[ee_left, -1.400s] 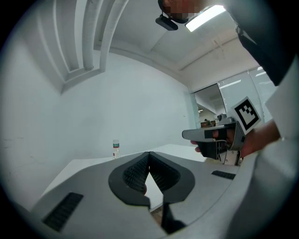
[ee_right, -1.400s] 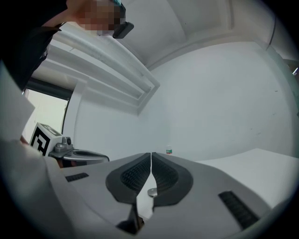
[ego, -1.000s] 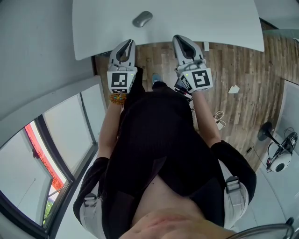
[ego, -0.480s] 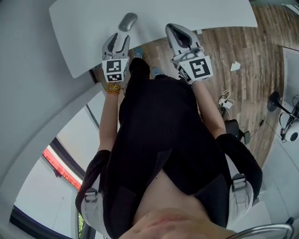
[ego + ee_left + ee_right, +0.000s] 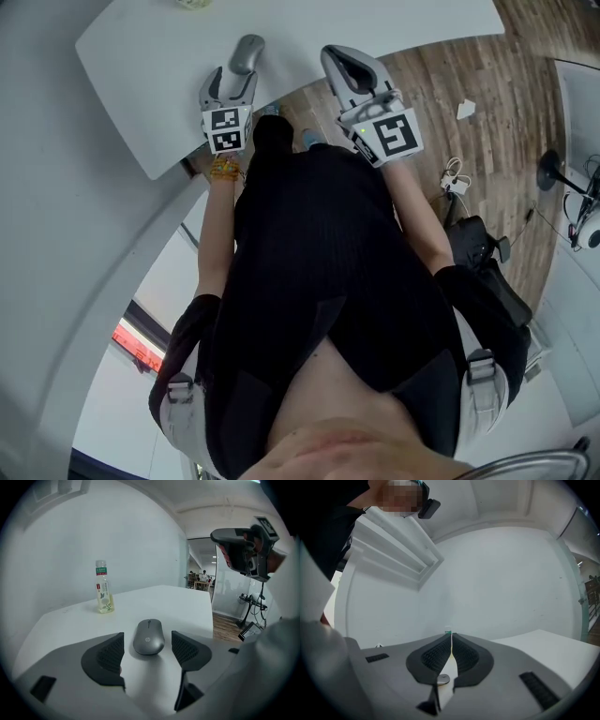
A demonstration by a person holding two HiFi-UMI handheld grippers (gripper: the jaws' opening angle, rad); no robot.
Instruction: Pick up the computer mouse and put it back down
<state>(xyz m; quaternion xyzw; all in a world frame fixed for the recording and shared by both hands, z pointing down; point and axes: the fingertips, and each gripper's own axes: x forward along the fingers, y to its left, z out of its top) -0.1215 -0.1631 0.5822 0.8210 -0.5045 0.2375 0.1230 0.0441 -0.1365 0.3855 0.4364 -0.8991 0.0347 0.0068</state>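
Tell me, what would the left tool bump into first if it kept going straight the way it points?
Most likely the computer mouse on the white table: it lies dead ahead, at or just past the tips of the left tool, whose jaws are opening without touching it. Depth is hard to judge.

The bottle (image 5: pixel 448 630) shows only its cap above the closed right tongs (image 5: pixel 451 635).

One mouse (image 5: pixel 149 638), one bottle (image 5: pixel 104 592)
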